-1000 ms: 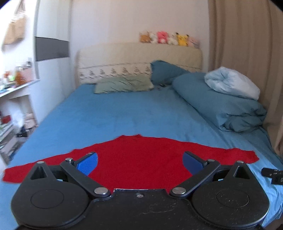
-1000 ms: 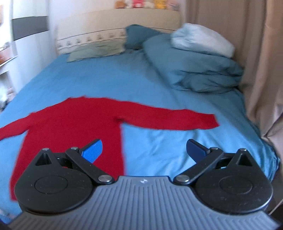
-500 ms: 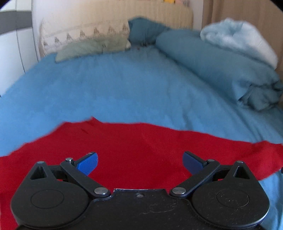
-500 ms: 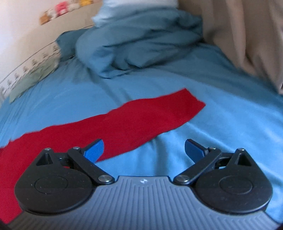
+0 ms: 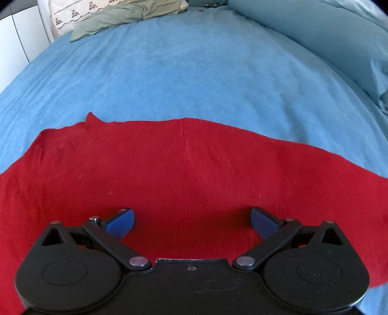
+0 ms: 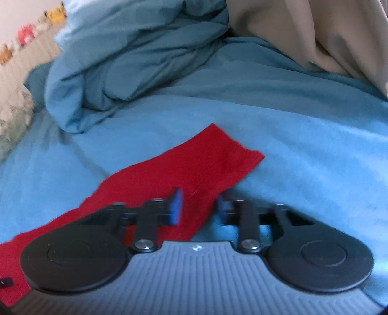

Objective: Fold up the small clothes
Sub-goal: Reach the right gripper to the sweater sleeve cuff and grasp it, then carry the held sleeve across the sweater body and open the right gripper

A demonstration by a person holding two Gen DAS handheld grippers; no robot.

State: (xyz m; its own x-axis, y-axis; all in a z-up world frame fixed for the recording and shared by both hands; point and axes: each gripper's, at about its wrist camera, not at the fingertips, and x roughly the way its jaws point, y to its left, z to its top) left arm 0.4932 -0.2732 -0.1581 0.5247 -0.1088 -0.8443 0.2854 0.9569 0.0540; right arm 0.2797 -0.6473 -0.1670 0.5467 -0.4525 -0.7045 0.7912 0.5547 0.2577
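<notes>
A red long-sleeved top [image 5: 189, 174] lies flat on the blue bed sheet [image 5: 184, 72]. In the left wrist view my left gripper [image 5: 192, 221] is open and empty, low over the top's body near its upper edge. In the right wrist view the top's right sleeve [image 6: 194, 169] runs diagonally, with its cuff up and to the right. My right gripper [image 6: 197, 209] is low over the sleeve near the cuff. Its blue fingers [image 6: 175, 208] stand part closed with the sleeve's edge in the gap, still apart.
A bunched blue duvet [image 6: 135, 60] lies on the bed's right side beyond the sleeve. A beige curtain [image 6: 315, 36] hangs at the far right. A green pillow [image 5: 126, 17] and the patterned headboard [image 5: 63, 17] are at the bed's head.
Both grippers have dropped lower and closer to the top. The right gripper's fingers have narrowed from wide open around the sleeve's edge near the cuff. The left gripper stays open.
</notes>
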